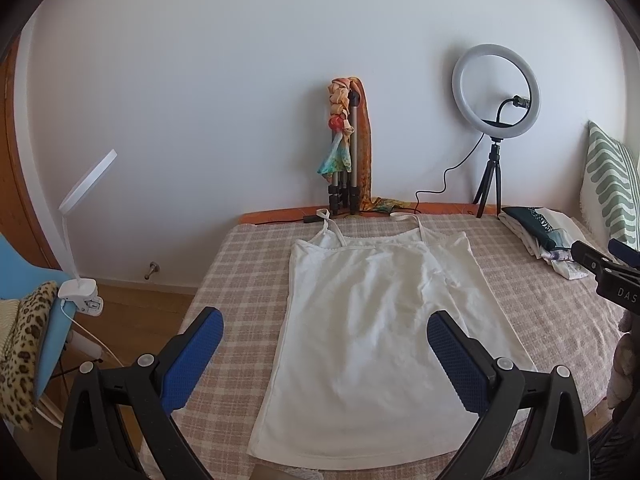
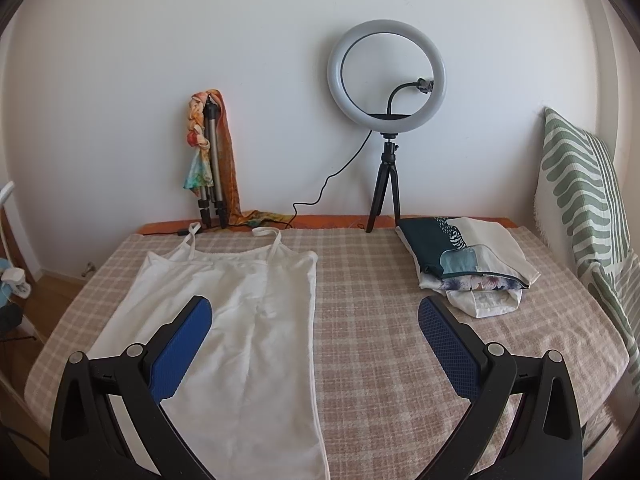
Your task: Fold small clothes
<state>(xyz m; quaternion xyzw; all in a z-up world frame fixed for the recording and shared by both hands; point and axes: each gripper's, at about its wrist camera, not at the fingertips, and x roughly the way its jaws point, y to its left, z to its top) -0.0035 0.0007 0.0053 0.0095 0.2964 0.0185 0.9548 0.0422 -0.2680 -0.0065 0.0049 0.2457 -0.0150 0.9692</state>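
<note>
On the checked bedcover (image 2: 380, 320), white camisole (image 2: 224, 320) spread flat, straps toward the wall, ready for folding. Above its near half, left gripper (image 1: 324, 344) and right gripper (image 2: 316, 336) both wide open, empty. Off right, finished pile (image 2: 464, 264) kept apart.

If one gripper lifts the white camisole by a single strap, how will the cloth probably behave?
The white camisole lies flat with soft wrinkles, so it is probably floppy and would hang and bunch. Its thin straps look likely to stretch or slip. It seems light, so the checked blanket should hardly drag on it.
</note>
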